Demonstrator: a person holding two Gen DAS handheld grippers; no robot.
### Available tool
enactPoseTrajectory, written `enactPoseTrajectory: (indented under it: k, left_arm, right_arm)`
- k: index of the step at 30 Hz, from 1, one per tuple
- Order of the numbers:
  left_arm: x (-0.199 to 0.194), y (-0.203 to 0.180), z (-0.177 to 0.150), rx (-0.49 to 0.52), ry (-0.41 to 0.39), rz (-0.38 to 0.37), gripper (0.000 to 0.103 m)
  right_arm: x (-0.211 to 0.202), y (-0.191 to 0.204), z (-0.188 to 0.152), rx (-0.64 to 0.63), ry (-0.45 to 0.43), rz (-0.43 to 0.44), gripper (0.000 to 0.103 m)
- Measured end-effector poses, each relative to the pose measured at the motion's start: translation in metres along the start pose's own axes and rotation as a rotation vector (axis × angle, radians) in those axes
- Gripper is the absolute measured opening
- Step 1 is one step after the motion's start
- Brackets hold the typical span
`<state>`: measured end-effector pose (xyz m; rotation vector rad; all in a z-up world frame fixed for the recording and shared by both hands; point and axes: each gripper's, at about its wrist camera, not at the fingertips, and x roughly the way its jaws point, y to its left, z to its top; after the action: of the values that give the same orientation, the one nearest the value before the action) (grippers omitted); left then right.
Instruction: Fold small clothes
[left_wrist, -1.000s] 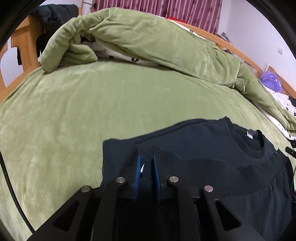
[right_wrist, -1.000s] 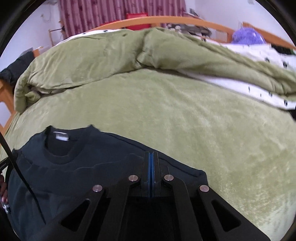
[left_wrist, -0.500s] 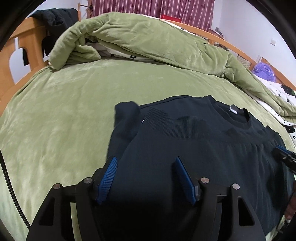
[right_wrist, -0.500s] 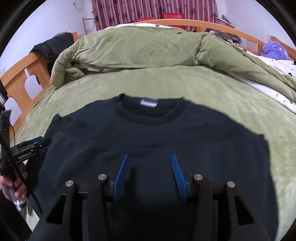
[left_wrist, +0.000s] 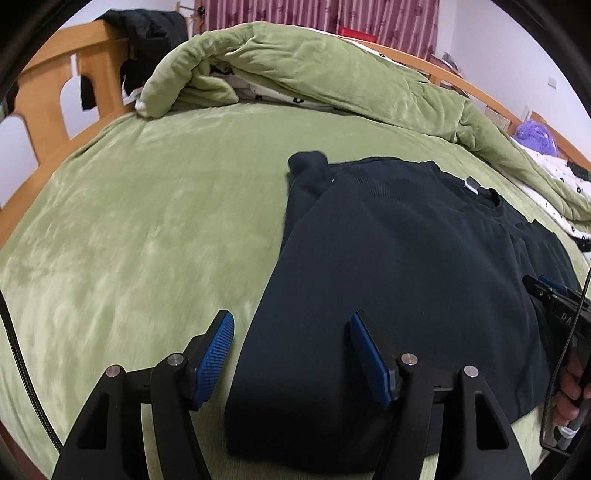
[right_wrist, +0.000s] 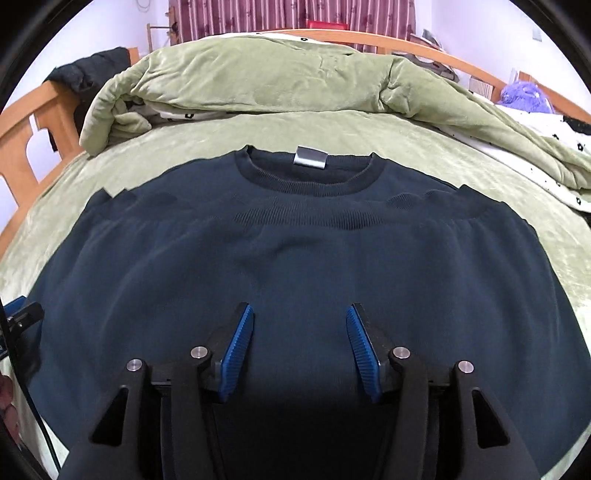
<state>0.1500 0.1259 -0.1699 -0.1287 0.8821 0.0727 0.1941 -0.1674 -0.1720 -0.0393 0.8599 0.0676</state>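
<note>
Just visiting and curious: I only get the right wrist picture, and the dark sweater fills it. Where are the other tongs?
Observer: The left tongs stand open over the sweater's left edge, with one finger above the cloth and the other above the green blanket.
Operator: Does anything stick out on that side?
Observer: Yes, a bunched end of cloth, likely a sleeve, pokes out at the sweater's far left corner.

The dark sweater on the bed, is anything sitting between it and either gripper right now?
Nothing visible. The left gripper hangs open over the sweater's near left edge, and the right gripper, jaws opening, hangs over its middle with only bare fabric below.
</note>
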Motion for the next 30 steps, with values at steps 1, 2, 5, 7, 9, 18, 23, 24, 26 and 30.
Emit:
enactPoseTrajectory:
  k: [1,2,5,7,9,18,23,24,26,30]
  left_arm:
    - [-0.002,0.002,-0.004,-0.016,0.004,-0.012,0.063]
    - [-0.004,0.005,-0.008,-0.033,0.009,-0.025,0.063]
    - [-0.008,0.012,-0.023,-0.087,0.036,-0.076,0.062]
    - [-0.010,0.016,-0.032,-0.118,0.054,-0.118,0.062]
    - [-0.017,0.018,-0.041,-0.141,0.049,-0.133,0.062]
    - [-0.035,0.026,-0.070,-0.235,0.051,-0.257,0.062]
    - [-0.029,0.018,-0.068,-0.251,0.059,-0.274,0.062]
    - [-0.026,0.016,-0.067,-0.260,0.062,-0.278,0.062]
    - [-0.019,0.014,-0.064,-0.292,0.070,-0.296,0.062]
    - [-0.006,0.012,-0.053,-0.339,0.079,-0.300,0.062]
  right_arm:
    - [-0.003,0.001,-0.004,-0.007,0.000,-0.008,0.052]
    - [-0.006,0.002,-0.007,-0.012,0.001,-0.013,0.052]
    - [-0.014,0.004,-0.017,-0.013,-0.002,-0.023,0.052]
    - [-0.018,0.003,-0.023,0.004,-0.003,-0.023,0.053]
    - [-0.023,0.002,-0.028,0.013,0.003,-0.020,0.053]
    - [-0.043,0.001,-0.052,-0.023,0.002,-0.017,0.052]
    - [-0.054,-0.002,-0.058,-0.037,0.008,-0.006,0.053]
    - [-0.057,-0.004,-0.060,-0.036,0.011,0.003,0.053]
    - [-0.062,-0.008,-0.063,-0.032,0.017,0.018,0.053]
    - [-0.073,-0.025,-0.070,0.003,0.030,0.043,0.053]
